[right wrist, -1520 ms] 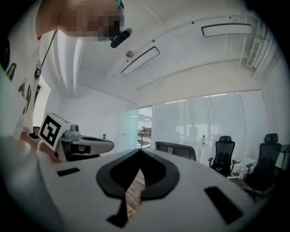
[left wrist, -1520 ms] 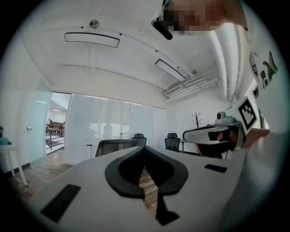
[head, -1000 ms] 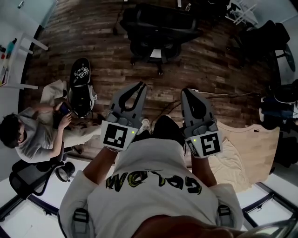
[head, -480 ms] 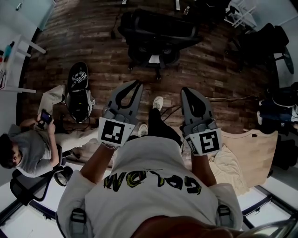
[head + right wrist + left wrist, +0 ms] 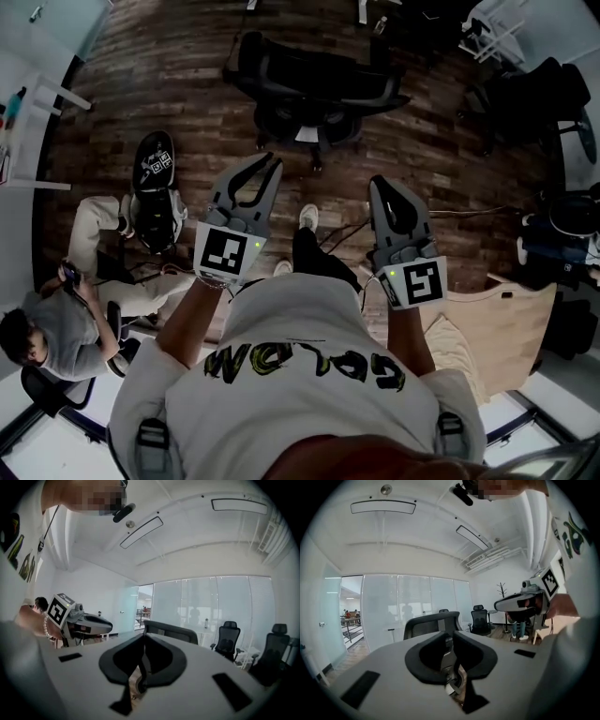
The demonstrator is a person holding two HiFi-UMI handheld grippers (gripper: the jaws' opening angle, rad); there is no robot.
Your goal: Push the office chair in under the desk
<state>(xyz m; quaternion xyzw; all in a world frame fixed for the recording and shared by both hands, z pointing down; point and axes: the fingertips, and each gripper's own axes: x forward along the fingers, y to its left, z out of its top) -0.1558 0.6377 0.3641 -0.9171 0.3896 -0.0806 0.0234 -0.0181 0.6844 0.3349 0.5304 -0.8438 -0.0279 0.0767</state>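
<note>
Office chair (image 5: 314, 89) stands on wood floor (image 5: 187, 84) ahead of u, well apart from both tools. Ur left tool (image 5: 267, 166) just eased open a crack, nothing btwn; right tool (image 5: 385, 184) pressed together, empty.

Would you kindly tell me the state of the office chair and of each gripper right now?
left gripper: jaws slightly apart, just been opening, nothing between them.
right gripper: jaws together, empty.
office chair: upright on the wooden floor, ahead of both grippers, untouched.
</note>
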